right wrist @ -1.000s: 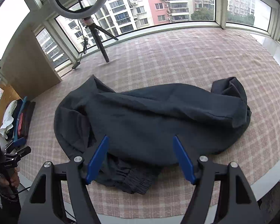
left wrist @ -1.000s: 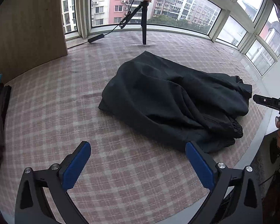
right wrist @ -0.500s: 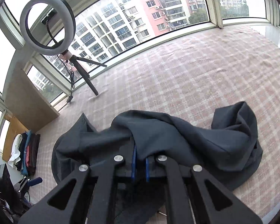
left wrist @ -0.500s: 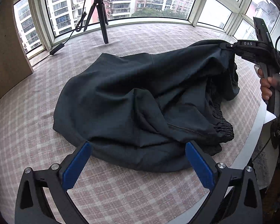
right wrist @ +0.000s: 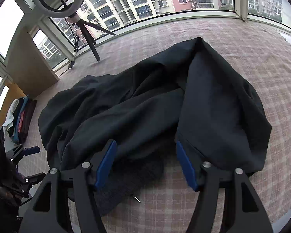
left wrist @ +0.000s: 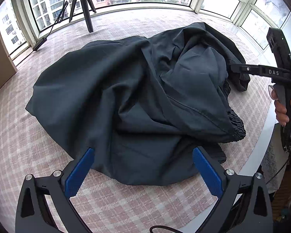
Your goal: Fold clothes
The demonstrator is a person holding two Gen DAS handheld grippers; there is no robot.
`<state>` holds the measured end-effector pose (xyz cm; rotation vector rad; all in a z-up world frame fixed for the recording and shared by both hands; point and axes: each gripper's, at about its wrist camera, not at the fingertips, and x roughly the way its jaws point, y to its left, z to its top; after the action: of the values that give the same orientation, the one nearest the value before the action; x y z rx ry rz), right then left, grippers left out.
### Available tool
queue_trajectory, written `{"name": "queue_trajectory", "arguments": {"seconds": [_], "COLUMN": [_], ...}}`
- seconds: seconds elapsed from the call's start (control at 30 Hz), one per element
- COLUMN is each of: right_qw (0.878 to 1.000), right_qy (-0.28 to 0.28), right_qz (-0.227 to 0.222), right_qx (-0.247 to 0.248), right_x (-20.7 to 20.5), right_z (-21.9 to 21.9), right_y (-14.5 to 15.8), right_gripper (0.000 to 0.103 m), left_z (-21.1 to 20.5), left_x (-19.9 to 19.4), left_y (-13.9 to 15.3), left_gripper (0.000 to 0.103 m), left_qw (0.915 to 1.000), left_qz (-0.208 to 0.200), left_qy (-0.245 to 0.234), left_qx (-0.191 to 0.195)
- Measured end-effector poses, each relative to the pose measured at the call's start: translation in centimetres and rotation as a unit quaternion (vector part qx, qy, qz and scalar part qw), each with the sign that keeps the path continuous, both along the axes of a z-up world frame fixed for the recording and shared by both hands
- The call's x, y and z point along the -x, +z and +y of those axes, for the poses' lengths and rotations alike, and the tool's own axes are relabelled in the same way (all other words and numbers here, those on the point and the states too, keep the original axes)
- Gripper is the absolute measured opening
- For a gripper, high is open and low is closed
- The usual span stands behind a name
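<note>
Left wrist view: my left claw [left wrist: 141, 169] is hovering with its blue pads spread wide, pinching nothing, just above the near hem of the dark trousers [left wrist: 126, 97]. They are lying in a rumpled heap on the checked surface [left wrist: 29, 136], straight ahead of this claw. The bunched elastic waistband [left wrist: 236, 128] is sitting to the right, near the surface's edge, and the rest is running away to the left, so the long axis is lying roughly across my view. My right claw [left wrist: 232, 68] is reaching in from the right, its tips at the cloth; from here I cannot tell its spread.

Right wrist view: my right claw [right wrist: 145, 165] is gaping, gripping nothing, low over the waistband end [right wrist: 137, 174]. One leg [right wrist: 219, 106] is stretching away ahead and to the right, the other folds are piling to the left. I am judging the right claw nearer the waistband, the left nearer the hem side.
</note>
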<state>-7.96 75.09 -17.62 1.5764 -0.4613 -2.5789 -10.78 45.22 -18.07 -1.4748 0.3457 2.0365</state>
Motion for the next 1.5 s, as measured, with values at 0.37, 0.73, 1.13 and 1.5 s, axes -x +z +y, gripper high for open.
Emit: {"name": "queue_trajectory", "arguments": {"seconds": [0.37,0.73,1.13,1.5], "right_qw": [0.998,0.961,0.97,0.97], "right_qy": [0.054,-0.106,-0.181,-0.192], "right_qz": [0.003,0.183,0.097,0.069], "right_qx": [0.021,0.178,0.128,0.131], "right_x": [1.2,-10.3,-6.6,-5.0], "right_z": [-2.1,7.6,11.8,13.6], "right_y": [-3.0,11.9,7.2,4.6], "right_gripper": [0.015,0.011,0.011,0.011], "left_z": [-0.9,0.0,13.4,19.1], "left_x": [-0.3,-1.3,-12.0,-11.0], "left_y": [0.3,1.5,-1.8,-4.2], "left_gripper": [0.102,0.102,0.101,0.036], "left_qw": [0.9997,0.9994,0.947,0.9208], "left_qz": [0.005,0.024,0.091,0.078], "left_qy": [0.02,-0.024,-0.307,-0.382], "left_qx": [0.012,-0.012,-0.026,-0.008]}}
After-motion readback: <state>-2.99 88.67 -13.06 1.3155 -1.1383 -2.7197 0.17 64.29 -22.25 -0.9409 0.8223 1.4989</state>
